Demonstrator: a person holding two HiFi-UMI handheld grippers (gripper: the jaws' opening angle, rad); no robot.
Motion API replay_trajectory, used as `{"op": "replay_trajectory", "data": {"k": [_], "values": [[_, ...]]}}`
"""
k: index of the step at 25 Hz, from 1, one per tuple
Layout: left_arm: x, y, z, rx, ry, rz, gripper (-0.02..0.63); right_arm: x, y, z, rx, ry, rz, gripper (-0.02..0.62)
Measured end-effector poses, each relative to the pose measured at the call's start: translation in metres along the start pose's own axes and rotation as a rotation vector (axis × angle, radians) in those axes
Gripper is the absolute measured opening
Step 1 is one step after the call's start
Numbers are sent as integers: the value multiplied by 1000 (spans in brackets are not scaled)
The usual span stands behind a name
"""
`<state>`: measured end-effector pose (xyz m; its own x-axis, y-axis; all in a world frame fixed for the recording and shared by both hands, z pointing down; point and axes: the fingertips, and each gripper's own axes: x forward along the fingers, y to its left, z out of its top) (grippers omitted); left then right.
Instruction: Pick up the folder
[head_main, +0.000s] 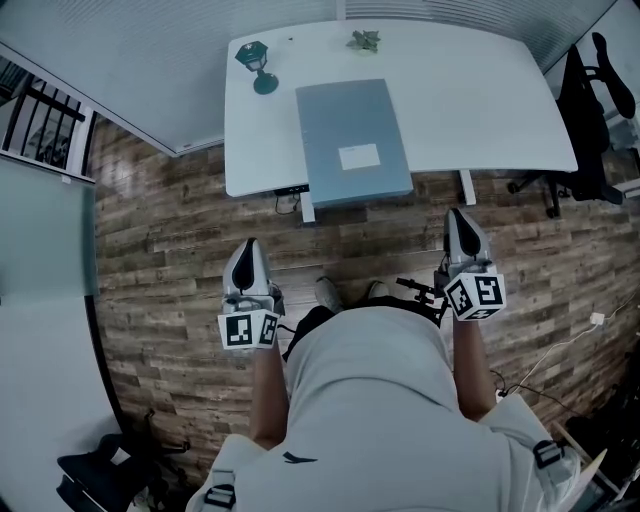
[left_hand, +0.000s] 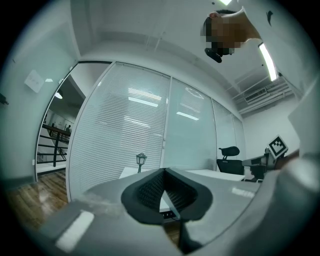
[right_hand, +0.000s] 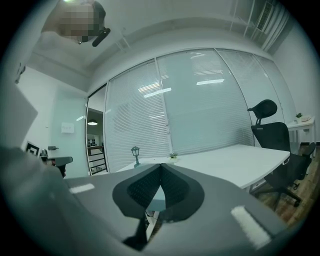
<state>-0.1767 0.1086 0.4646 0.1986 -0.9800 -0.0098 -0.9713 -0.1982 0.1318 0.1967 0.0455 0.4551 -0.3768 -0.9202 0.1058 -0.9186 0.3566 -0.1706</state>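
The folder (head_main: 352, 140), a grey-blue one with a white label (head_main: 359, 156), lies flat on the white table (head_main: 480, 110) with its near short edge seeming to jut a little past the table's front edge. The person stands back from the table, so nothing of the pick-up has begun. The left gripper (head_main: 249, 250) and the right gripper (head_main: 460, 222) are both held at waist height, well apart from the folder. Each has its jaws pressed together on nothing, as each gripper's own view shows. The step in hand is judged to be the approach. To do it well, the person would step up to the table and spread the jaws of the chosen gripper before arriving, since closed jaws cannot take a thin flat thing. The overhanging near edge looks like the best place to grasp: one jaw can slide under and the other over it without scraping the tabletop. A level gripper coming in straight at that edge should suit, and a grasp near the middle of the edge would keep the folder from drooping or swinging open. The small lamp (head_main: 259, 66) and the plant (head_main: 365, 40) stand near the far side, clear of the path, so they should pose little risk.
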Motion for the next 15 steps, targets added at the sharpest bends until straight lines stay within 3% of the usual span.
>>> {"op": "replay_trajectory", "data": {"k": [15], "values": [[23,47,4,-16,4,-66,3,24,33,8,-33,-29,-63,0]]}}
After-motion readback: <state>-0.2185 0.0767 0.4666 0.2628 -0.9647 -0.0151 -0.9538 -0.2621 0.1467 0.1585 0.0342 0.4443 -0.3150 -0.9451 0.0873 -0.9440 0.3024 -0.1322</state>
